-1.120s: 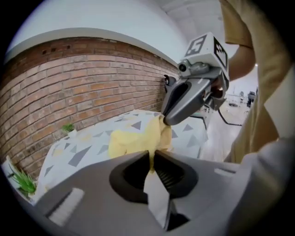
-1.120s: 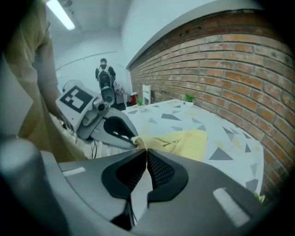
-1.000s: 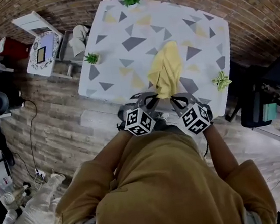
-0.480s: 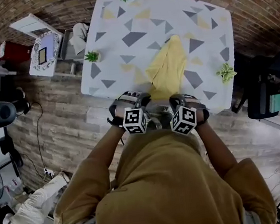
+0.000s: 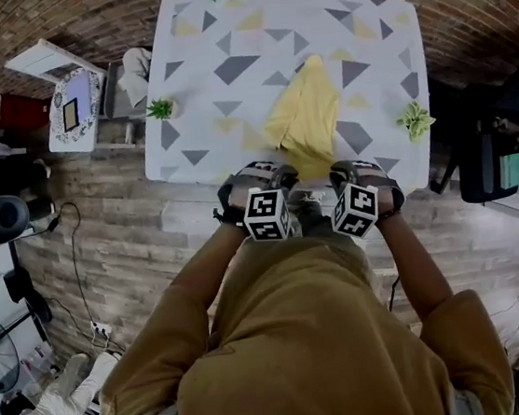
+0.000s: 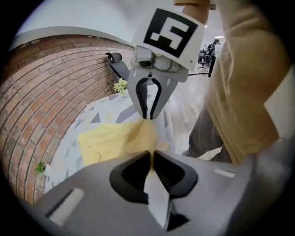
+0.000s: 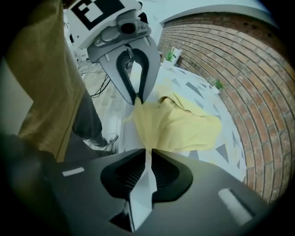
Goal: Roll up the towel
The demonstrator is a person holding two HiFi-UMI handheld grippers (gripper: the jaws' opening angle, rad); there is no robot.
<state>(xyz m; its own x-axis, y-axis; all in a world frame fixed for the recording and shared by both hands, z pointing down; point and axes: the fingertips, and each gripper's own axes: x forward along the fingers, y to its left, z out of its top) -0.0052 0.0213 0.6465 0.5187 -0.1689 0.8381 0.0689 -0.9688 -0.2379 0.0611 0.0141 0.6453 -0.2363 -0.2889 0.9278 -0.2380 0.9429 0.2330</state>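
Fingers (image 6: 131, 171) of the left gripper (image 6: 151, 156) are pressed shut on one near corner of the crumpled yellow cloth towel (image 5: 305, 116), and the right gripper (image 7: 148, 154) pinches the neighbouring corner just as tightly. Beneath them stands the white rectangular table with grey and yellow triangles (image 5: 223, 65); the towel lies on it from the middle to the near edge. Small green potted plants (image 5: 160, 109) sit at the table's left, right and far edges, well apart from the towel.

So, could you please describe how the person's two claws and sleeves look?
The left claw and right claw match: grey bodies, black curved jaws, and a white cube with black square markers on each. The sleeves are mustard-brown.
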